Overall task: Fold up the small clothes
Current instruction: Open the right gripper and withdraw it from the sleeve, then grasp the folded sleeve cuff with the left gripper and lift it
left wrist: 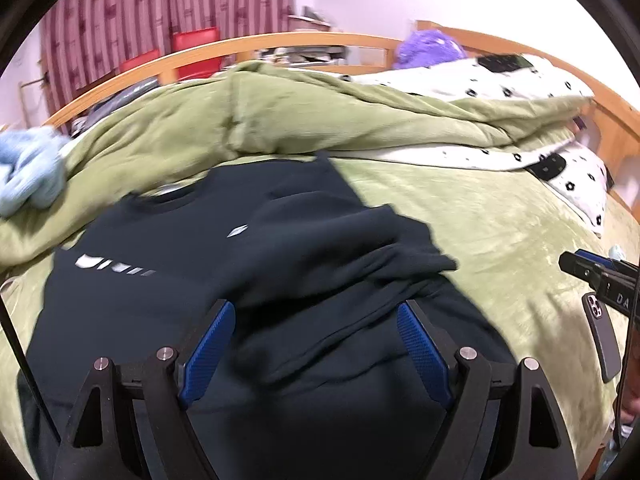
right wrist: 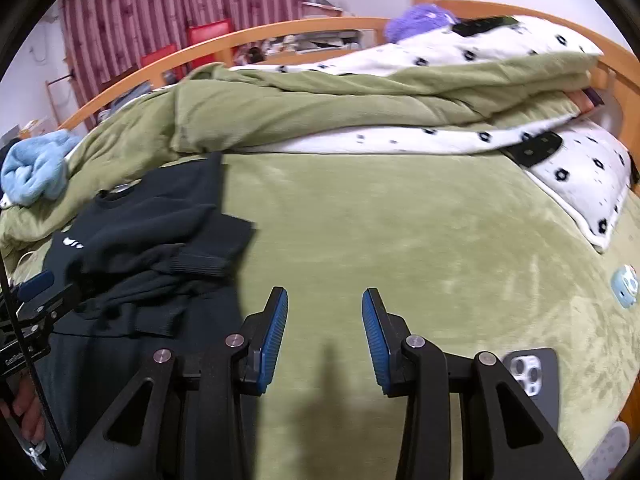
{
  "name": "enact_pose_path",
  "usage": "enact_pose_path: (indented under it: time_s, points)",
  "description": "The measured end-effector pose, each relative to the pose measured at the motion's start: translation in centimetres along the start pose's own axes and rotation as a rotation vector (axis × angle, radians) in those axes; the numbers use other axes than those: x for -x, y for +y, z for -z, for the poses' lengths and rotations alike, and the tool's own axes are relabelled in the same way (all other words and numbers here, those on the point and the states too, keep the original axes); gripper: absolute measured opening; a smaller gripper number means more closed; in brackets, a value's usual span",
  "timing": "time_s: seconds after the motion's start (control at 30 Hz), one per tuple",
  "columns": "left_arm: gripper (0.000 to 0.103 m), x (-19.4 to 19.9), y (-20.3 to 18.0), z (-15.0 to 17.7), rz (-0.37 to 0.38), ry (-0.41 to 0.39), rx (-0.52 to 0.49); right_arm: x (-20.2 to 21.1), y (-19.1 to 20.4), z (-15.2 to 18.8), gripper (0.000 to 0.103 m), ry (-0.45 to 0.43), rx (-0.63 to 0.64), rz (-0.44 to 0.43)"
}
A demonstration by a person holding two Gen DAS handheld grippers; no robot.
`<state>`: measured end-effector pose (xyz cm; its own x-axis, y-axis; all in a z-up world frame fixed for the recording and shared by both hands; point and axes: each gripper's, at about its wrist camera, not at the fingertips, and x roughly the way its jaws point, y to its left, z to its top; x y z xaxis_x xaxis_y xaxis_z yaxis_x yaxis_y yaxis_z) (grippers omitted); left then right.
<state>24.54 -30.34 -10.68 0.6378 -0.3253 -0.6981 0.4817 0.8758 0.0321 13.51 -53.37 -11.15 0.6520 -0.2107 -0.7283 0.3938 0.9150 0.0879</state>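
Right, your dark sweatshirt [left wrist: 168, 280] lies chest-up on the green blanket [right wrist: 400, 240], collar toward the rumpled duvet [left wrist: 280, 120], w/ one sleeve [left wrist: 340, 248] already flopped across the body and bunched near the cuff. Your left gripper [left wrist: 316, 312] sits over the lower half of the garment, fingers spread wide, nothing between the pads; whether it touches the cloth I can't tell. Your right gripper [right wrist: 325, 300] hangs over bare blanket just beside the garment's edge, also spread, holding nothing. Handling, as I'd judge it: thick knit, soft, limp, a bit heavy for its size, so it'll sag and drag if you lift from one point. Ribbed cuff [right wrist: 208, 260] and hem are the firmest bits, prob. best pinch spots; grab a double layer there rather than the smooth chest panel, which would likely slip out or pull only the top layer. The plush blanket looks grippy, so sliding the cloth may wrinkle it; lift, then lay. Mind the phone [right wrist: 534, 384] near your right gripper and the small blue item [right wrist: 625, 286] further out. A light-blue towel [left wrist: 28, 172] sits well apart, by the collar side.
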Motion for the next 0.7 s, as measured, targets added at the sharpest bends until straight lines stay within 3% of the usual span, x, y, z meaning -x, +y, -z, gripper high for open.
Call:
enact_pose_path:
  time_s: [0.3,0.57,0.7]
  points:
    - [0.083,-6.9,-5.6,-2.1,0.025,0.047,-0.052,-3.2,-5.3,0.1,0.038,0.034,-0.052,0.071]
    - [0.082,-9.4,-6.7,-1.8,0.042,0.071,-0.054,-5.7,-3.5,-0.5,0.038,0.062,-0.022,0.025]
    - [0.085,-9.2,-7.7,-0.8,0.061,0.073,-0.141,-6.1,-2.6,-0.6,0.038,0.067,0.007,0.027]
